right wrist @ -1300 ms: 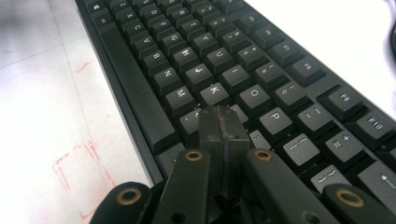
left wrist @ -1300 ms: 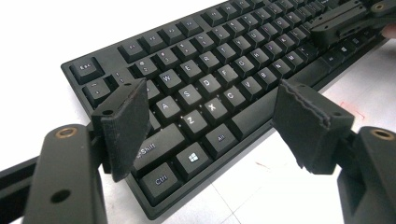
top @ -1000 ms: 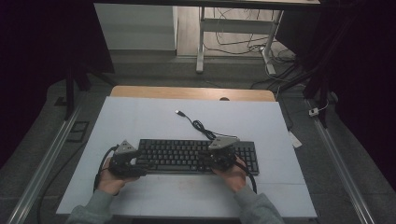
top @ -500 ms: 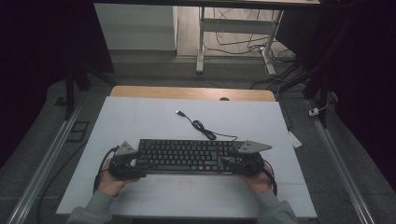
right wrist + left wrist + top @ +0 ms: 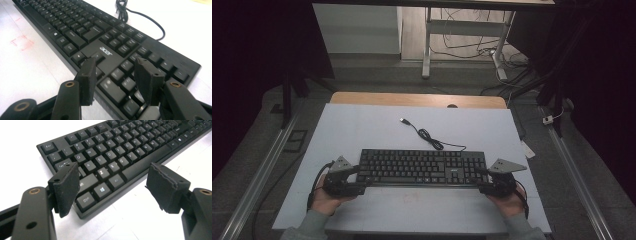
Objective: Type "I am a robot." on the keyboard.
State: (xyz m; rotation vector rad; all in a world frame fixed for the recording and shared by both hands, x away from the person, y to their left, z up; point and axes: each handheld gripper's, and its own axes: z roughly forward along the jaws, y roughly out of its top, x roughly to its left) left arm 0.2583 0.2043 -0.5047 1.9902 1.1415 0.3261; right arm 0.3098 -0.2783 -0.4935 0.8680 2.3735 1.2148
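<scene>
With both the left gripper (image 5: 362, 181) and the right gripper (image 5: 482, 181) open, jaws having just widened over the keyboard (image 5: 422, 167), a lopsided grab could skew it toward the cable (image 5: 432, 140) at twelve o'clock.

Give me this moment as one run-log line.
left hand-held gripper: open at keyboard left end | right hand-held gripper: jaws just opened, over right end | cable: loose behind

Black keyboard (image 5: 422, 167) with white key lettering and white "acer" logo | black cable (image 5: 432, 137) | pale grey-white table mat (image 5: 362, 125) with faint red marks (image 5: 22, 42) | black gripper pads (image 5: 66, 188) | grey three-cornered plates (image 5: 507, 165)
</scene>
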